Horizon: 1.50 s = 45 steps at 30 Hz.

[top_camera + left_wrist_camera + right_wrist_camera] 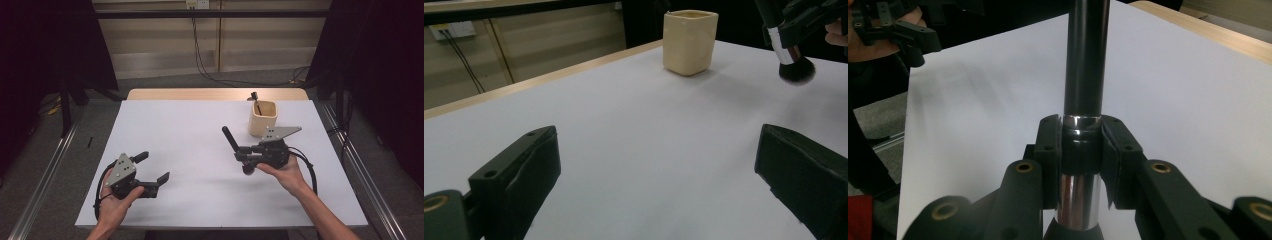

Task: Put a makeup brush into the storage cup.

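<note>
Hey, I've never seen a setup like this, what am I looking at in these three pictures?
A person sits at a white table holding a hand-operated two-jaw gripper in each hand. One picture looks down from above; the other two come from cameras riding on each gripper. The left gripper is open and holds nothing. The right gripper is clamped on the silver collar of a black makeup brush, bristles hanging toward the table. A cream square cup near the far edge holds another dark tool, too small to identify.
</note>
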Each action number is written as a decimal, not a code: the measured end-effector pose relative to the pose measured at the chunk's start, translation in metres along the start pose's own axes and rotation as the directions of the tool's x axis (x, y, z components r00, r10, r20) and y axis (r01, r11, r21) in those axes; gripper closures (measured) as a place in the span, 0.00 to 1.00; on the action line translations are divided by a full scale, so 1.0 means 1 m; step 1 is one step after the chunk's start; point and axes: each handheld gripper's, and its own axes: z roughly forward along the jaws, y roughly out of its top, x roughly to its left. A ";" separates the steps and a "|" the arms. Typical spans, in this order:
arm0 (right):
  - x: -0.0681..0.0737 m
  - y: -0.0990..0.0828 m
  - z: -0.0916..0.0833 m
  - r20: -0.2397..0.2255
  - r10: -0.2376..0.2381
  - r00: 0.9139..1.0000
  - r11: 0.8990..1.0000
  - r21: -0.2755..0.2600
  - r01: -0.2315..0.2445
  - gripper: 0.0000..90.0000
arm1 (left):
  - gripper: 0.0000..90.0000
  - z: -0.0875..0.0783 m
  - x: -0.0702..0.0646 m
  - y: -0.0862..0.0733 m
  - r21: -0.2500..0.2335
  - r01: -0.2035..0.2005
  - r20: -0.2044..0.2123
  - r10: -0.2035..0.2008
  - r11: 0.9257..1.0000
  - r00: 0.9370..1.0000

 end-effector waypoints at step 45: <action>0.021 0.039 0.055 -0.217 -0.215 0.952 0.861 0.418 0.290 0.80 | 0.05 0.038 -0.010 0.048 0.152 -0.126 0.210 0.092 0.980 0.973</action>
